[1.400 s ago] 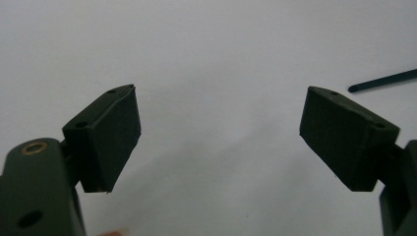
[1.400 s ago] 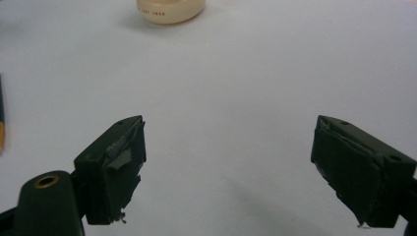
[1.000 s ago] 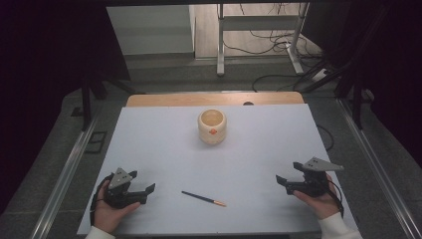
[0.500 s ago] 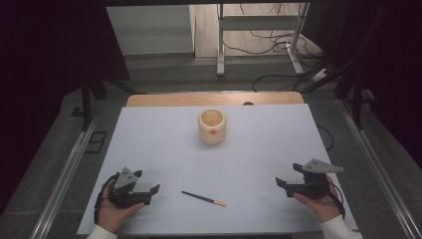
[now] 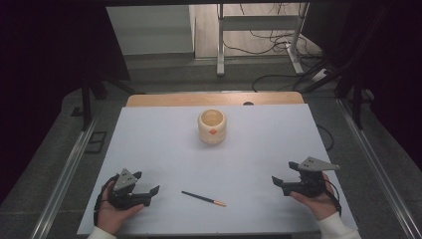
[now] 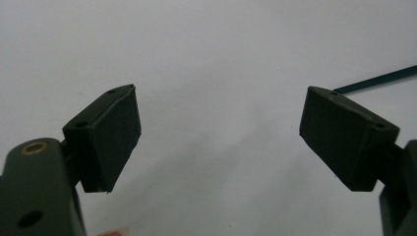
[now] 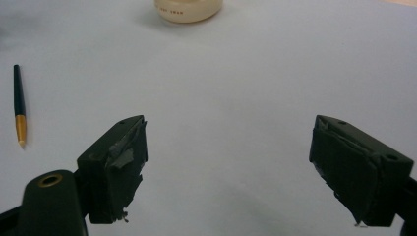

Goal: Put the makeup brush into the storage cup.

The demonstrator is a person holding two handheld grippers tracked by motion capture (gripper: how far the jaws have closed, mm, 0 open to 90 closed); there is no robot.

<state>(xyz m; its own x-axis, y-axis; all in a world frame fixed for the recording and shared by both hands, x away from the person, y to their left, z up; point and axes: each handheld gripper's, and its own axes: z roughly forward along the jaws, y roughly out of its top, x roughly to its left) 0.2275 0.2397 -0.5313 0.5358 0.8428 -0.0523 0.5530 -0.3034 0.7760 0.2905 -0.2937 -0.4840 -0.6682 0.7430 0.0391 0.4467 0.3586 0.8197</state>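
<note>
A dark pen with an orange tip lies on the white table near the front edge, between my hands. A cream cup with a small orange mark stands upright at the middle back. My left gripper rests at the front left, open and holding nothing, pointing toward the pen. In the left gripper view the jaws stand wide apart and the pen's dark end shows past the right one. My right gripper is open at the front right; its view has the pen far left and the cup at the top.
A wooden strip runs along the table's far edge. Metal rails flank both sides. Desk legs and cables sit on the floor beyond.
My left gripper has edged slightly right, toward the pen. The right gripper, the pen and the cup have hardly moved.
</note>
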